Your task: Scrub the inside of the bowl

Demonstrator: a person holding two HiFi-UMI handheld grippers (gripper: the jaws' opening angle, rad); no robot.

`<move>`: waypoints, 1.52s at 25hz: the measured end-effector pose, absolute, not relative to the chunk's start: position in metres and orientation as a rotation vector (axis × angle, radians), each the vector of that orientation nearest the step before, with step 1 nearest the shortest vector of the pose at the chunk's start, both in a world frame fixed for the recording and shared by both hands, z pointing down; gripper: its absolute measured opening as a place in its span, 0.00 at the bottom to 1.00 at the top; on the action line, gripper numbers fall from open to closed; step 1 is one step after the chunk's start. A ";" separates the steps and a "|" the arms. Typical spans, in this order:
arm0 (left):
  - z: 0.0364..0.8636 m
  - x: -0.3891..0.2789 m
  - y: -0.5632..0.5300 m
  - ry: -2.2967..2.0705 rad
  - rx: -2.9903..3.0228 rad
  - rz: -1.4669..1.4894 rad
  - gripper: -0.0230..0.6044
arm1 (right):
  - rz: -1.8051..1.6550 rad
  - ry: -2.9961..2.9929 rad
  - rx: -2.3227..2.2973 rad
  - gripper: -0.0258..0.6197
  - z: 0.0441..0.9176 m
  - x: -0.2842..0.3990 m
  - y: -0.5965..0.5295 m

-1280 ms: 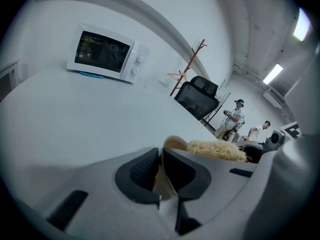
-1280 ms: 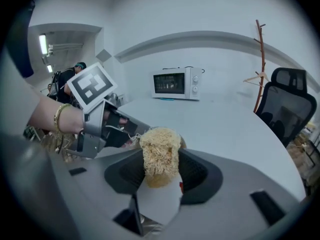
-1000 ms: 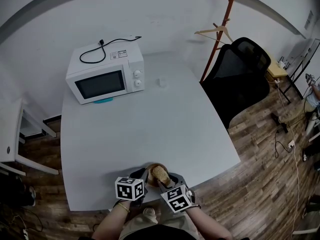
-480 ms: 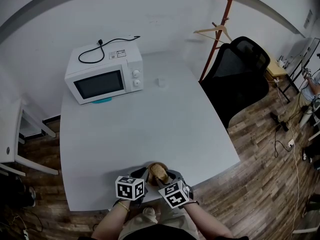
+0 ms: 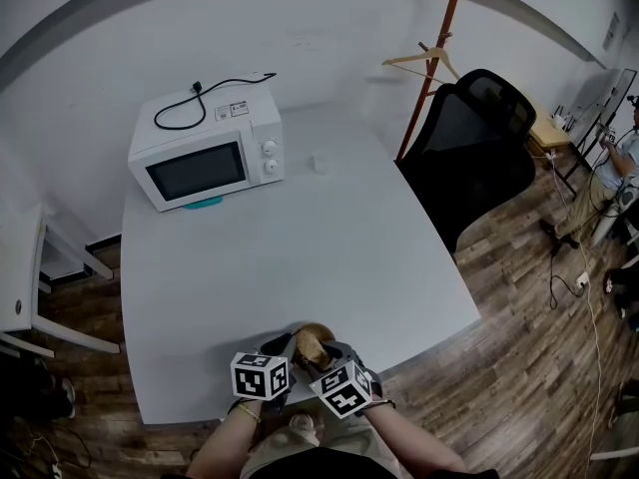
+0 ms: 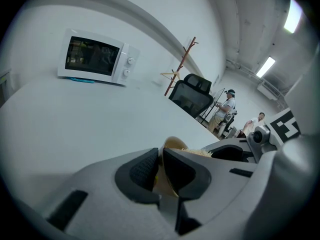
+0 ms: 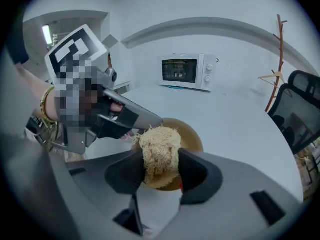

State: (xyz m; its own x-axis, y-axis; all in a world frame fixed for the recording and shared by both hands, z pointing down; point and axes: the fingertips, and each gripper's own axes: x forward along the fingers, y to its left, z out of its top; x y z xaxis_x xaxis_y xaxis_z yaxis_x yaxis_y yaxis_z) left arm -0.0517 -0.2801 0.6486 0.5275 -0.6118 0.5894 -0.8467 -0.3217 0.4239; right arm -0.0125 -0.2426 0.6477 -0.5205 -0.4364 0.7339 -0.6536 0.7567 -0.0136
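Surroundings, L→R: white side table (image 5: 20, 277) on the wood floor (image 5: 519, 307), off the tabletop's (image 5: 300, 257) left edge. White microwave (image 5: 205, 158) on the far-left corner, door shut. Its black power cord (image 5: 205, 93) is coiled loose on top, and something teal (image 5: 205, 202) pokes out under the front edge. Small white object (image 5: 320, 163) just right of the microwave, too small to ID. Orange coat rack (image 5: 429, 58) with a bare hanger (image 5: 414, 63) stands off the far-right corner, black office chair (image 5: 469, 158) next to it. A person (image 5: 619, 158) is at the far right edge of the room. The middle of the tabletop is bare, with nothing between the bowl and the microwave.

Bowl (image 7: 192, 136) is at the near edge of the tabletop, right in front of the person, between the two tools. Can't tell if it rests on the tabletop or is lifted off it.

Left hand-held gripper (image 6: 160, 171): jaws narrow, pinching the bowl's wall at the rim, one pad inside and one outside.

Right hand-held gripper (image 7: 160, 171): jaws clamped on a scrubber (image 7: 160, 149), which bulges out above the pads. The scrubber sits over the bowl's opening on its near side, against the inner wall.

Contents: only the scrubber. No liquid or food visible in the part of the interior that shows.

Bowl look: small, round, thin-walled, tan-brown, plain, matte inside. The scrubber is a pale straw-coloured wad of coarse tangled fibres, frayed at the edges.
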 end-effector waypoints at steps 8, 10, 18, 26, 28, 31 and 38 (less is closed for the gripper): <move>0.650 -0.053 -0.277 -1.190 2.052 0.430 0.11 | 0.359 -2.204 0.771 0.33 0.651 -0.013 -0.226; 0.651 -0.053 -0.275 -1.187 2.051 0.427 0.11 | 0.355 -2.192 0.777 0.33 0.651 -0.008 -0.225; 0.653 -0.053 -0.268 -1.179 2.055 0.448 0.11 | 0.359 -2.159 0.829 0.33 0.650 0.015 -0.239; 0.654 -0.052 -0.266 -1.179 2.053 0.454 0.11 | 0.333 -2.168 0.804 0.33 0.646 0.008 -0.245; 0.654 -0.052 -0.265 -1.181 2.051 0.451 0.11 | 0.336 -2.175 0.797 0.33 0.645 0.003 -0.245; 0.651 -0.051 -0.266 -1.184 2.049 0.438 0.11 | 0.343 -2.184 0.777 0.33 0.644 -0.004 -0.242; 0.649 -0.054 -0.268 -1.215 2.038 0.420 0.10 | 0.363 -2.190 0.765 0.33 0.645 -0.014 -0.232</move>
State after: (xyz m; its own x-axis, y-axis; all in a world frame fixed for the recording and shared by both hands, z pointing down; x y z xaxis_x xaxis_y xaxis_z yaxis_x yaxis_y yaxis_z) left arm -0.0542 -0.2682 0.6492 0.5039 -0.6273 0.5938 -0.8600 -0.3007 0.4122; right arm -0.0142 -0.2320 0.6453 -0.5206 -0.4072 0.7505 -0.6274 0.7786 -0.0128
